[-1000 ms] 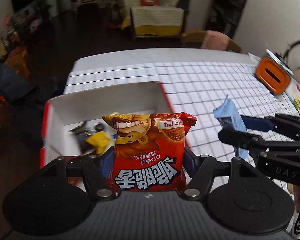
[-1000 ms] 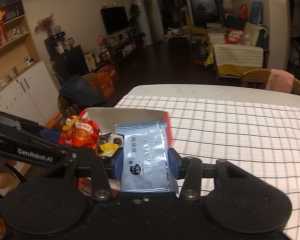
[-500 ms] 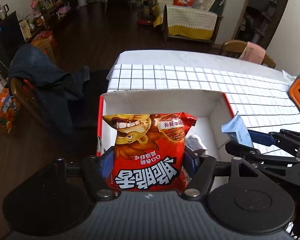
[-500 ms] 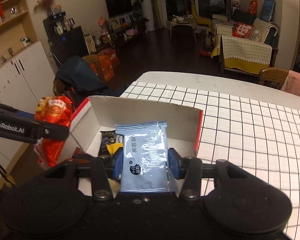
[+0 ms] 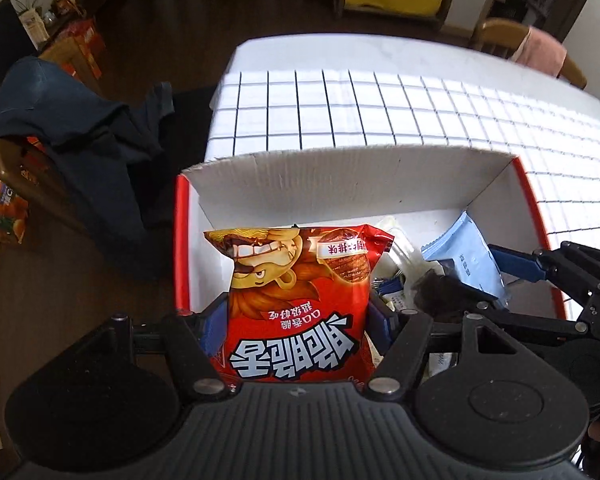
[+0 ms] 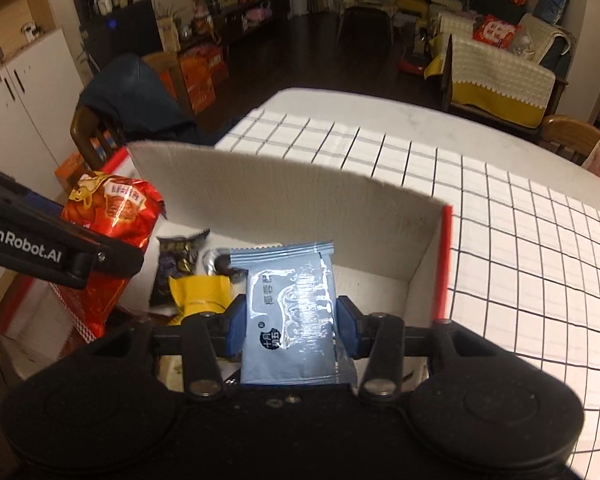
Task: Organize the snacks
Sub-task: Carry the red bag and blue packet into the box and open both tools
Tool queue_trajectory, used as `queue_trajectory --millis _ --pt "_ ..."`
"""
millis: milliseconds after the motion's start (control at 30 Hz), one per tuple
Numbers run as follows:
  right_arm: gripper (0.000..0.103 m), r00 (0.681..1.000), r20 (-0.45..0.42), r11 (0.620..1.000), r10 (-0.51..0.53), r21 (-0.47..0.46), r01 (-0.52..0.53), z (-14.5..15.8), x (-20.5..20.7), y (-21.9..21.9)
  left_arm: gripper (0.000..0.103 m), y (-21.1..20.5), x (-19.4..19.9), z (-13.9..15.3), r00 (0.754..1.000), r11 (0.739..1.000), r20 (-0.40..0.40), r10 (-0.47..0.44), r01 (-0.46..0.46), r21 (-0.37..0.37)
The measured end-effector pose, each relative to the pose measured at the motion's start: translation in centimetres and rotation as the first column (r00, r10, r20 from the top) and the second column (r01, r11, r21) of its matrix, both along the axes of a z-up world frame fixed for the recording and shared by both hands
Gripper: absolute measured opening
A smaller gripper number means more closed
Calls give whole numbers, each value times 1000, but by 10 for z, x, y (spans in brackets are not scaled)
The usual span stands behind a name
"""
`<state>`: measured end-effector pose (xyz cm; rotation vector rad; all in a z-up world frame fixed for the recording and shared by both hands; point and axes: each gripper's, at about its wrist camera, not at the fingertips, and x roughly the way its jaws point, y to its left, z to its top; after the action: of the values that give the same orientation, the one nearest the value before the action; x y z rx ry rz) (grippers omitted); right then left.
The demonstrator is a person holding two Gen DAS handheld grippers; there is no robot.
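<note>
Snacks are what we hold in both hands above a white cardboard box (image 5: 340,184) with red outer edges, which sits at the near corner of the table (image 5: 380,100) under its black-gridded white cloth.

Farthest left, off the table, we see a wooden chair (image 5: 16,168) draped with dark blue clothing (image 5: 80,128).

Next comes our left gripper (image 5: 298,320), pointing steeply down over the left part of the box. Its blue pads are clamped on the sides of a red chip bag (image 5: 300,300), which stands upright between them with its printed lettering upside down to the camera. The bag's lower part reaches inside the box walls; we cannot tell whether it touches the bottom.

In the middle of the box floor lie loose snacks: a dark purple packet (image 6: 176,264), a yellow packet (image 6: 198,292) just in front of it, and a clear wrapper (image 5: 400,252) beside the red bag.

To the right, our right gripper (image 6: 290,326) is closed on a pale blue snack packet (image 6: 292,312), gripped at both side edges and held upright over the right half of the box, near the right wall (image 6: 424,280).
</note>
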<state>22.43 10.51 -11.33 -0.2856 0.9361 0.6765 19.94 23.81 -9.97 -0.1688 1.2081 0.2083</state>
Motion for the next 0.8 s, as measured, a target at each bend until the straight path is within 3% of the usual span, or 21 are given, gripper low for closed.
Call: queue_trajectory --millis 300,433,667,800 --pt "45 999 -26 999 26 -35 -27 -16 4 13 68 -4 19 -26 996 1000 -88 -29 29 -3" --pt "46 999 -26 999 31 -35 -32 -14 5 14 69 -5 20 -27 996 1000 -89 -30 29 -6" --pt "65 999 -22 1000 26 -4 -26 -6 0 6 70 -5 13 -19 998 1000 -63 -29 29 0" --pt "67 1000 -20 999 22 30 -21 4 -7 -2 73 -7 2 -10 999 1000 -32 -27 28 1"
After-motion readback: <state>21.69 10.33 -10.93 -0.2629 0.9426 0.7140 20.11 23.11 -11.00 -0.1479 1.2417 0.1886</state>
